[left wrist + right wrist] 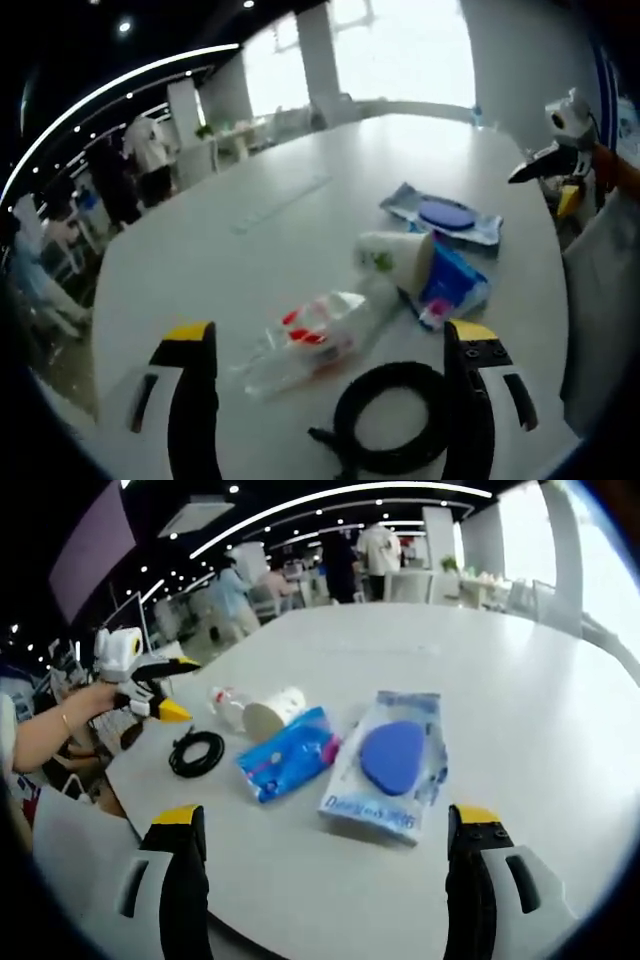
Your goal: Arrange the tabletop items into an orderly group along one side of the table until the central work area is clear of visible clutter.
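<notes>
**Inspector:** What lay on the white table point(520, 680), largest item first?

**Assistant:** A wet-wipe pack point(388, 765) with a blue lid lay toward the middle. Just beside it was a blue tissue packet point(288, 755), touching a white paper cup point(272, 712) on its side. A crumpled clear plastic bottle point(318, 335) with a red label lay against the cup. A coiled black cable point(392, 417) sat apart, near the table edge.

**Inspector:** And the grippers?

**Assistant:** The left gripper point(330, 385) hung low over the table edge, jaws spread wide, nothing between them; the cable lay just ahead. The right gripper point(325, 865) was likewise wide apart and empty, aimed at the wipe pack. In the right gripper view, a hand point(85, 705) held the left gripper raised beyond the table's edge, pointing toward the cable.

**Inspector:** Surroundings?

**Assistant:** People point(378, 550) stood at the far desks.
</notes>
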